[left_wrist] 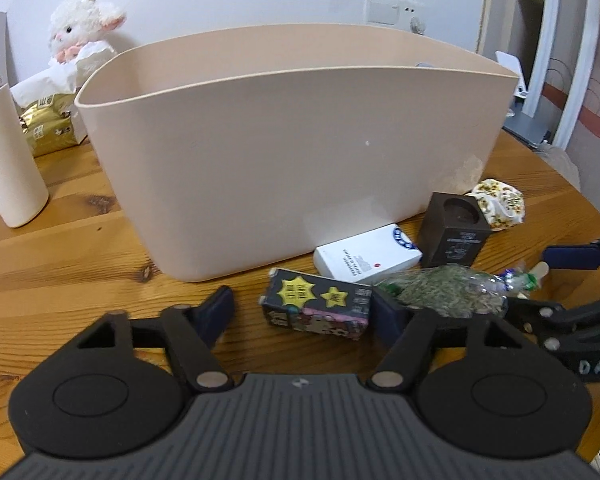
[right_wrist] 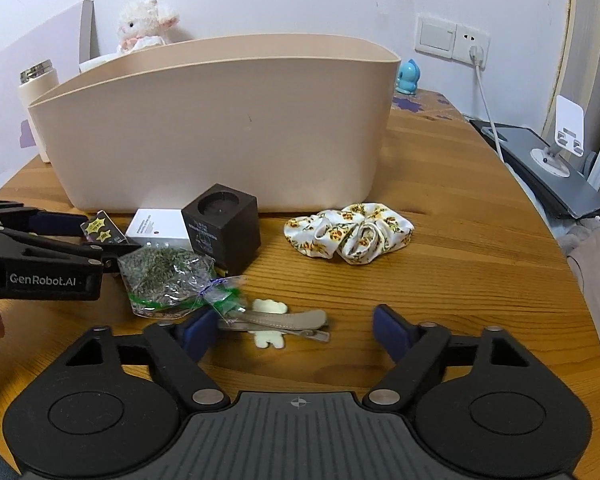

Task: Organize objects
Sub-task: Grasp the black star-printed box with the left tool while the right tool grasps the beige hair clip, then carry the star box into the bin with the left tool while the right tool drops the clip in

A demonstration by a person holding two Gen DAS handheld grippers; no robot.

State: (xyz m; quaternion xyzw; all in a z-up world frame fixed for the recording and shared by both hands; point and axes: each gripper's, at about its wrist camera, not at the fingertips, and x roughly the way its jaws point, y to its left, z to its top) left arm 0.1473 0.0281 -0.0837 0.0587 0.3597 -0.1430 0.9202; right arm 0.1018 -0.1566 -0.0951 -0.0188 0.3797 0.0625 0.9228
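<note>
Beige bin [left_wrist: 284, 152] stands upright on the wooden counter [left_wrist: 60, 272], with the small items lying along its near wall. Left gripper [left_wrist: 304, 312] is spread wide, its fingers flanking a dark box with yellow star stickers [left_wrist: 316, 308] without clearly pressing it; its side reads "GenRobot.AI" in the right wrist view. Right gripper [right_wrist: 300, 332] is also spread wide, its left fingertip touching a grey hair clip [right_wrist: 284, 322] that lies over a small cream piece. A floral scrunchie [right_wrist: 348, 232] lies well right of a dark brown cube box [right_wrist: 222, 228], a white box [right_wrist: 156, 226] with print too small to read, and a clear bag of dried herbs [right_wrist: 164, 280].
</note>
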